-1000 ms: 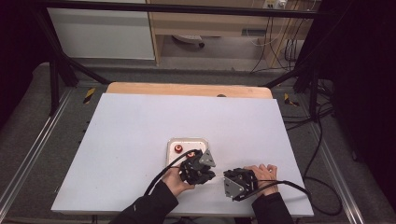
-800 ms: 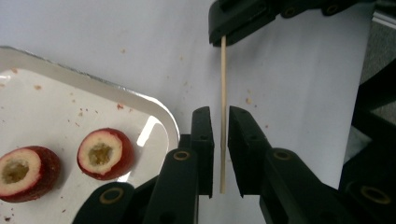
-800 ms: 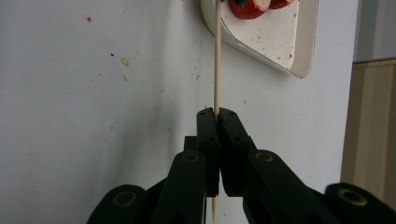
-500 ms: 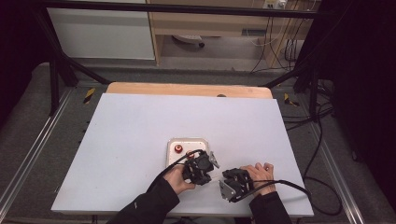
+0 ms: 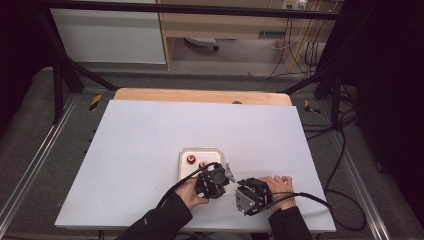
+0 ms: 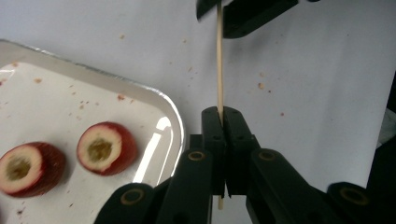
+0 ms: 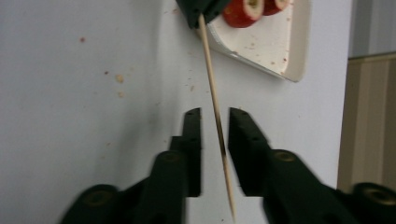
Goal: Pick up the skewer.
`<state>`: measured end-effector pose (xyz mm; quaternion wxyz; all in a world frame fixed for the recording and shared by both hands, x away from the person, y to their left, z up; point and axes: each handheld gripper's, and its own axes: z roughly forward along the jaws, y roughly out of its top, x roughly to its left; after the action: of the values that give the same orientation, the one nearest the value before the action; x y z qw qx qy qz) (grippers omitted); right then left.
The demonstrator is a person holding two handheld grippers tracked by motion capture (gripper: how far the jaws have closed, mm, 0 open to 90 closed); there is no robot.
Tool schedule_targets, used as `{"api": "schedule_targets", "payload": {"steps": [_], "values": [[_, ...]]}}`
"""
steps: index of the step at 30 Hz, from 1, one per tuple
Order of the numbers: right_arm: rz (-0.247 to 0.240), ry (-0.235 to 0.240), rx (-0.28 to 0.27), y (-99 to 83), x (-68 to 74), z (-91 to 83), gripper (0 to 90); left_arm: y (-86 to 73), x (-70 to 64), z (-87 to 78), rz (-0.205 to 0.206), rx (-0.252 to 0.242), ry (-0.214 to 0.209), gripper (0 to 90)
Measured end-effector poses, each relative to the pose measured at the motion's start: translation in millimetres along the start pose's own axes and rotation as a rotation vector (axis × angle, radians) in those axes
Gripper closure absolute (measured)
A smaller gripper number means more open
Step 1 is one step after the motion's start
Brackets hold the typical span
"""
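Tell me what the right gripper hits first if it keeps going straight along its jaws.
Probably the left gripper: it sits dead ahead, clamped on the far end of the wooden skewer that runs between the open jaws of the right gripper. Just behind it lies the white tray with the red fruit pieces. Depth is unclear.

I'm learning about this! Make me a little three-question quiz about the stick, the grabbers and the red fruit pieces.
1. True or false: the left gripper is shut on the wooden skewer.
2. How many red fruit pieces lie in the white tray? A) one B) two C) four
3. Fill in the missing word: the skewer runs between the jaws of the right gripper, and those jaws stand ____.

Key
1. True: its jaws are pressed together on the skewer.
2. B: two cored pieces lie side by side.
3. Open: there is a gap on each side of the skewer.
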<state>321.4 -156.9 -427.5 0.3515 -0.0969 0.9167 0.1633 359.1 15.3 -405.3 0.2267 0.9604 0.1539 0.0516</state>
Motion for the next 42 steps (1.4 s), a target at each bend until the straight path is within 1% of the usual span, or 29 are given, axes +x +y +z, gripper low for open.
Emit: {"api": "schedule_targets", "payload": {"steps": [1,3,4,5,6,7,8,9,10,11,12,13,14,15,16,19,20,21,22,25,26,27,29,30,34,37,39,40,42], "values": [[0.050,0.009,-0.016,-2.0,-1.5,-1.7,65.0,0.0,0.0,0.0,0.000,0.000,0.000,88.5],[0.141,0.007,-0.056,-7.3,-4.9,-4.6,57.7,-8.6,3.8,-6.4,-0.017,-0.019,0.009,88.5],[0.141,0.007,-0.056,-7.3,-4.9,-4.6,57.7,-8.6,3.8,-6.4,-0.017,-0.019,0.009,88.5],[0.240,0.018,-0.076,-13.6,-9.1,-7.3,50.6,-12.3,3.6,-7.6,-0.028,-0.029,-0.001,88.5],[0.240,0.018,-0.076,-13.6,-9.1,-7.3,50.6,-16.0,5.4,-10.0,-0.020,-0.033,0.023,88.5],[0.346,0.026,-0.093,-19.8,-11.9,-9.2,45.0,-20.0,6.0,-11.8,-0.027,-0.039,0.030,88.4],[0.346,0.026,-0.093,-19.8,-11.9,-9.2,45.0,-24.2,6.9,-13.6,-0.036,-0.053,0.034,88.4],[0.447,0.038,-0.102,-26.1,-14.7,-10.1,38.7,-28.3,8.0,-15.6,-0.048,-0.062,0.032,88.4],[0.503,0.054,-0.106,-29.0,-16.0,-10.4,37.1,-35.9,9.5,-19.7,-0.063,-0.078,0.045,88.4],[0.503,0.054,-0.106,-29.0,-16.0,-10.4,37.1,-35.9,9.5,-19.7,-0.063,-0.078,0.045,88.4],[0.594,0.061,-0.117,-34.5,-17.9,-10.7,34.7,-43.4,10.7,-23.4,-0.075,-0.097,0.056,88.4],[0.630,0.063,-0.124,-37.0,-18.3,-10.7,33.1,-43.4,10.7,-23.4,-0.075,-0.097,0.056,88.4],[0.630,0.063,-0.124,-37.0,-18.3,-10.7,33.1,-47.1,11.0,-25.3,-0.083,-0.109,0.065,88.4],[0.688,0.064,-0.125,-40.9,-18.5,-10.4,29.6,-54.6,12.4,-29.7,-0.103,-0.135,0.076,88.4],[0.719,0.075,-0.121,-42.4,-18.9,-9.9,27.7,-54.6,12.4,-29.7,-0.103,-0.135,0.076,88.4],[0.809,0.110,-0.098,-44.8,-21.2,-7.3,22.4,-66.3,14.0,-36.0,-0.137,-0.180,0.088,88.4],[0.809,0.110,-0.098,-44.8,-21.2,-7.3,22.4,-70.4,14.2,-37.9,-0.147,-0.195,0.093,88.4],[0.844,0.107,-0.090,-44.6,-21.6,-6.3,18.6,-74.7,14.5,-39.9,-0.153,-0.203,0.100,88.3],[0.844,0.107,-0.090,-44.6,-21.6,-6.3,18.6,-78.9,14.2,-41.1,-0.163,-0.219,0.108,88.3],[0.894,0.116,-0.086,-44.4,-23.4,-4.6,13.7,-91.5,14.2,-45.8,-0.183,-0.254,0.126,88.3],[0.938,0.136,-0.085,-44.3,-25.1,-3.2,13.0,-95.9,14.2,-46.9,-0.191,-0.266,0.129,88.3],[0.938,0.136,-0.085,-44.3,-25.1,-3.2,13.0,-100.2,14.3,-47.8,-0.199,-0.278,0.130,88.3],[0.998,0.176,-0.082,-44.4,-27.6,-1.4,10.8,-108.3,14.9,-49.1,-0.215,-0.295,0.136,88.3],[1.022,0.184,-0.082,-44.4,-28.7,-0.8,10.4,-112.3,15.1,-49.6,-0.223,-0.305,0.137,88.3],[1.055,0.179,-0.120,-43.0,-30.8,0.4,7.1,-127.6,16.2,-52.5,-0.253,-0.340,0.138,88.3],[1.083,0.181,-0.133,-40.7,-33.8,1.0,5.7,-137.2,17.6,-53.6,-0.277,-0.371,0.134,88.3],[1.089,0.199,-0.136,-37.6,-37.0,2.3,5.5,-141.3,18.5,-53.7,-0.282,-0.375,0.145,88.3],[1.096,0.213,-0.134,-36.0,-39.0,2.5,5.8,-143.7,17.0,-55.1,-0.314,-0.360,0.151,88.3],[1.103,0.226,-0.160,-31.6,-42.0,3.8,7.0,-146.7,18.0,-55.4,-0.326,-0.376,0.144,88.3]]}}
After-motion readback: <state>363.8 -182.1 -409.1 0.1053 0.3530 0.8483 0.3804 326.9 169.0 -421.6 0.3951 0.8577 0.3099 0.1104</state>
